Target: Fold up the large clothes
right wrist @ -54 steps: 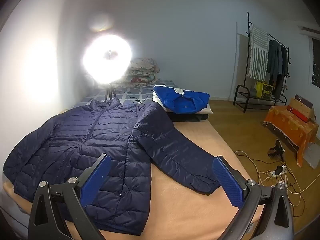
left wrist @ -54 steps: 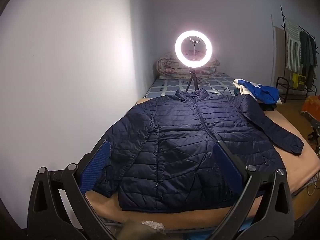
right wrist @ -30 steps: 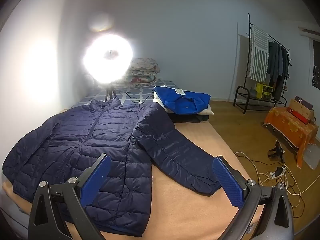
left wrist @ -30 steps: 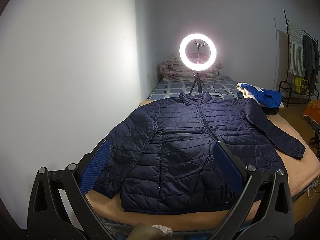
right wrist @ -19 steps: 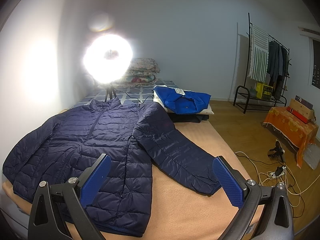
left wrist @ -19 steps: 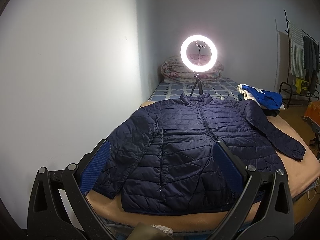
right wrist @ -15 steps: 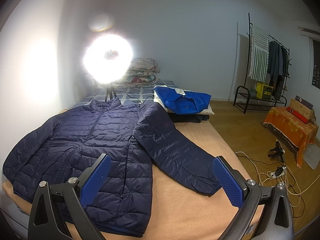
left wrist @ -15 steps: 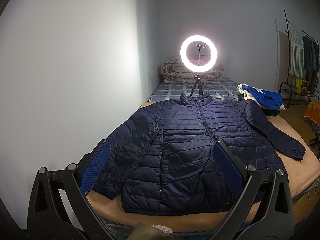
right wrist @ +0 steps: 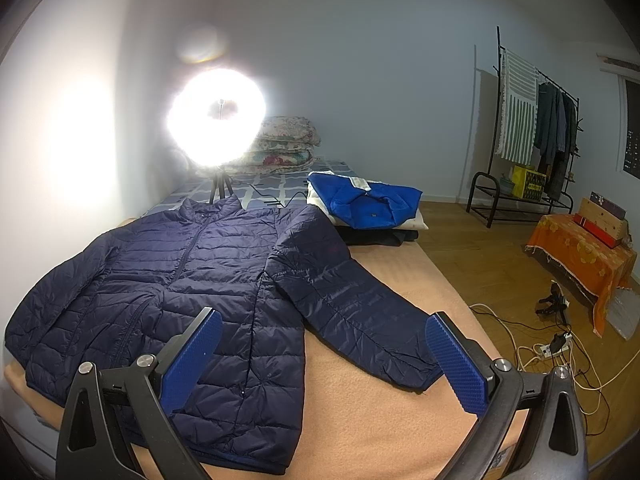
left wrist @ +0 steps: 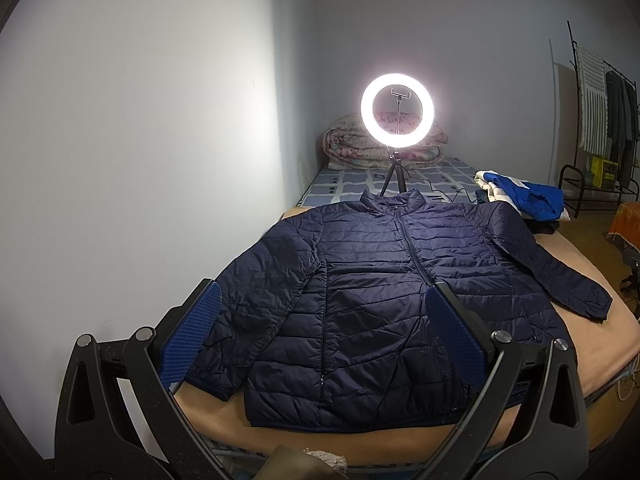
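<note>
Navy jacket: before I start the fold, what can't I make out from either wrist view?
- Navy jacket, left wrist view: the hem's right corner sits behind the left gripper.
- Right wrist view: the right gripper covers part of the lower front.
- Ring light, right wrist view: glare washes out its centre.

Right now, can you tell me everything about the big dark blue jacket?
The navy puffer jacket lies flat and face up on the tan blanket on the bed. It is quilted in stitched rows and looks slightly shiny, zipped to its stand-up collar, which points toward the ring light. Both sleeves spread outward. Neither claw touches it.
</note>
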Demonstrator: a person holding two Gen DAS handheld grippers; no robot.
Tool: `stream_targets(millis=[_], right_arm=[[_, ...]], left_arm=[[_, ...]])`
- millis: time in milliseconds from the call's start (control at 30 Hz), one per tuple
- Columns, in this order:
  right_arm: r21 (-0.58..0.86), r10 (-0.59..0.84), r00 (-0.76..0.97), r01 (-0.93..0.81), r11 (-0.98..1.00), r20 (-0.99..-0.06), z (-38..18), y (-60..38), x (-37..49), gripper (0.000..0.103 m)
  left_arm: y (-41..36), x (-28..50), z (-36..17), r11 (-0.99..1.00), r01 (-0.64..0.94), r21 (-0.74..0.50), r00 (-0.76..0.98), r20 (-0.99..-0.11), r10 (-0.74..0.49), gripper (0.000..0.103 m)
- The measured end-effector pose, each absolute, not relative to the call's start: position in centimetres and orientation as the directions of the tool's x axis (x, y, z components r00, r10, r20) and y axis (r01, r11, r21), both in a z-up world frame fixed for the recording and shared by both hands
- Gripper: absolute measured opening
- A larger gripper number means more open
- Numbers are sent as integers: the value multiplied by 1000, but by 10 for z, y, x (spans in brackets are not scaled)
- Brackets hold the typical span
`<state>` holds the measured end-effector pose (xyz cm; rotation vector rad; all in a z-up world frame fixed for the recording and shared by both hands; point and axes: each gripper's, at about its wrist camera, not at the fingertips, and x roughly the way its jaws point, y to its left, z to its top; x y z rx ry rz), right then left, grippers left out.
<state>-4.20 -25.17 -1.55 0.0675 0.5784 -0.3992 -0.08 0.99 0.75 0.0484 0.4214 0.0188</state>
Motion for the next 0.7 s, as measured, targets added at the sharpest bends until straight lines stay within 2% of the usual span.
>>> stream_targets(millis=[700], right_arm=[[-65,-349,770,375,925,-534,-12,-245,-40,103]], left_arm=[[10,-2,4,998,-18,57,912,-407,40,103]])
